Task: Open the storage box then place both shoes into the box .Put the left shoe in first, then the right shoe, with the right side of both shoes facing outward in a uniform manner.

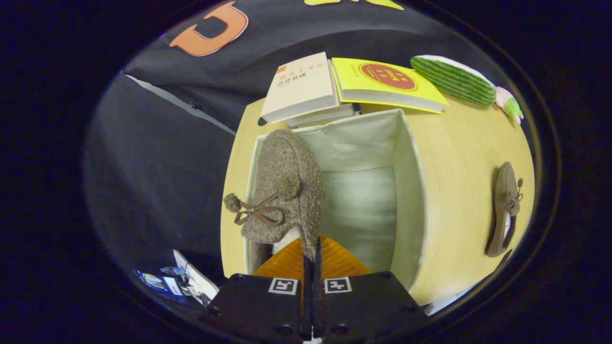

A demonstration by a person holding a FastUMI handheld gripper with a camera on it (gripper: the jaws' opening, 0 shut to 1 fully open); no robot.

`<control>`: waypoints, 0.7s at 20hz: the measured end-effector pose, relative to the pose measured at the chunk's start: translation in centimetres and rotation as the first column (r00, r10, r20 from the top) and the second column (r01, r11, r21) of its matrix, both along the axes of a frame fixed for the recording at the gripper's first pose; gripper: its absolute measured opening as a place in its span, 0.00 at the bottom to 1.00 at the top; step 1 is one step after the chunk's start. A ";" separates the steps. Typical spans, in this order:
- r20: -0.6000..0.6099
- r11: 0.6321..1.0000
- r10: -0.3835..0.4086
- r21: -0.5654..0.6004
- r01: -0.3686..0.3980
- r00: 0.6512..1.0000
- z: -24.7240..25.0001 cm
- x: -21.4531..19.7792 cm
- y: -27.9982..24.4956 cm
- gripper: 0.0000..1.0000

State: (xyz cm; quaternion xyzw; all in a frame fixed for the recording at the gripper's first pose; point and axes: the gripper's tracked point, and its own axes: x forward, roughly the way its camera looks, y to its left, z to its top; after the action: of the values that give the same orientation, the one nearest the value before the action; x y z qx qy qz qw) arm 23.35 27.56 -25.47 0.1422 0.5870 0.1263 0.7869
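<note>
A brown woolly shoe [287, 186] with a bow and pompoms hangs from my gripper [311, 248], whose fingers are shut on the rim of its heel opening. The shoe's toe points away, over the left side of the open cream fabric storage box [406, 191] on the wooden table [459, 191]. The box's pale floor shows bare to the right of the shoe. The second brown shoe [504, 210] lies on the table to the right of the box, on its side.
Behind the box lie a stack of beige books [301, 88] and a yellow book [382, 83]. A green striped plush toy [454, 79] rests at the far right corner. Left of the table the floor drops away, with some small packets [181, 282] low down.
</note>
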 end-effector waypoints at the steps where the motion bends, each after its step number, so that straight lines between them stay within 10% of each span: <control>1: 0.004 1.000 -0.003 -0.004 0.004 1.000 -0.2 0.1 0.0 0.07; 5: 0.039 1.000 0.020 0.014 -0.020 0.999 0.3 0.2 0.5 0.21; 9: 0.080 0.999 0.037 0.003 -0.037 0.996 2.7 -0.8 -1.9 1.00; 14: 0.127 0.997 0.080 -0.025 -0.078 0.989 5.7 -2.7 -6.4 1.00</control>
State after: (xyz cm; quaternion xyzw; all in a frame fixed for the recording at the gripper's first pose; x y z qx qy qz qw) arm 20.66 21.13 -19.72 0.1025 0.5418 0.1602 0.8187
